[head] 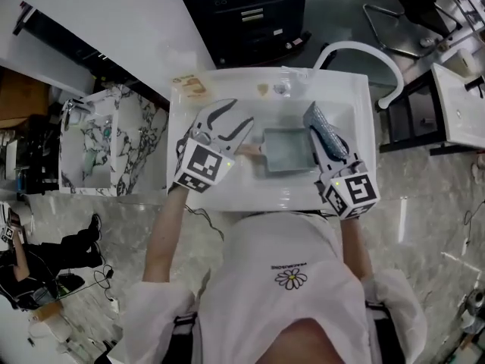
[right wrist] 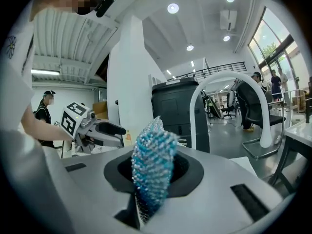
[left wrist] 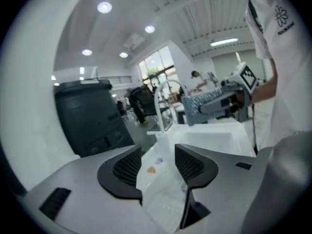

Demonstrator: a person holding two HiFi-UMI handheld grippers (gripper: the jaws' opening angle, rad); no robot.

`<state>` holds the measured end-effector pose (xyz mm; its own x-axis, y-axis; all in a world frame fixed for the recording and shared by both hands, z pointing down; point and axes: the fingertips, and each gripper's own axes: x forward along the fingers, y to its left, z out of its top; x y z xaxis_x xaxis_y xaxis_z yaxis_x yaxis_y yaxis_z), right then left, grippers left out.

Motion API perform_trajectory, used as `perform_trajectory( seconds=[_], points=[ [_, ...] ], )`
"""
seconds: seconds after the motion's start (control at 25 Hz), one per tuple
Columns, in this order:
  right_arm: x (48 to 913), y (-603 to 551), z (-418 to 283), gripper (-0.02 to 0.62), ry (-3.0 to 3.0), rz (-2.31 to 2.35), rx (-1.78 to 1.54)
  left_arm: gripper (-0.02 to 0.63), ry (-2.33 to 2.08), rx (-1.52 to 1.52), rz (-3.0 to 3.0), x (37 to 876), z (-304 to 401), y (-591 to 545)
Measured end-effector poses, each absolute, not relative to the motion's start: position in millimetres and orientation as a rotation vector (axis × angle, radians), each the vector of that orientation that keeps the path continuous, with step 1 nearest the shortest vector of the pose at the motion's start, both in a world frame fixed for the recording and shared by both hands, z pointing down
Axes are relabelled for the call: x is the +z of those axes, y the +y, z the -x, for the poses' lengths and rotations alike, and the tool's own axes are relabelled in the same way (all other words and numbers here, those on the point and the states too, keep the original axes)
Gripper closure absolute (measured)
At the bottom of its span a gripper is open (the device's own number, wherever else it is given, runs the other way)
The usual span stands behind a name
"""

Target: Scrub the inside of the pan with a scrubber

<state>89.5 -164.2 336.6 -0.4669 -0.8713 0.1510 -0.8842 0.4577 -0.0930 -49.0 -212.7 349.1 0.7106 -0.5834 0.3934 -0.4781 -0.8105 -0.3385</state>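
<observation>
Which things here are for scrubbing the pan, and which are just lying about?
For the job:
- pan, sitting in the sink
- blue scrubber, pinched in the right gripper
- left gripper, fingers open, nothing in it

Just lying about:
- small bits on the sink's back rim
- tan thing at the sink's back left corner
- white tap

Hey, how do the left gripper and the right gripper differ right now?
The left gripper has its jaws apart with nothing between them; the right gripper is shut on the blue scrubber. The left gripper sits at the handle side of the pan, the right gripper at the pan's opposite edge. Both are over the white sink.
</observation>
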Motion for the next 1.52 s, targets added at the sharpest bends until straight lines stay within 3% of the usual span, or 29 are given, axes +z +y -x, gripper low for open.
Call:
perform_trajectory(
  seconds=[0.16,0.36,0.56,0.88,1.52],
  points=[
    [350.3,-159.1,-93.2,0.534,-2.590,-1.538,0.279,0.343,0.410,-1.153,2.624,406.6,50.6,-193.8],
    [363.9,-155.3,-95.5,0.534,-2.569,-1.522,0.323,0.341,-0.087,-1.706,2.430,497.9,83.4,-162.6],
    [373.7,-155.7,-98.9,0.534,-2.551,-1.524,0.357,0.342,-0.237,-2.017,2.318,550.5,104.3,-159.5],
    [389.4,-157.8,-109.4,0.534,-2.514,-1.530,0.413,0.369,-0.314,-2.264,2.250,588.3,110.4,-161.6],
    [399.0,-163.8,-120.4,0.534,-2.503,-1.525,0.459,0.457,-0.346,-2.344,2.118,608.8,110.4,-159.5]
  ],
)
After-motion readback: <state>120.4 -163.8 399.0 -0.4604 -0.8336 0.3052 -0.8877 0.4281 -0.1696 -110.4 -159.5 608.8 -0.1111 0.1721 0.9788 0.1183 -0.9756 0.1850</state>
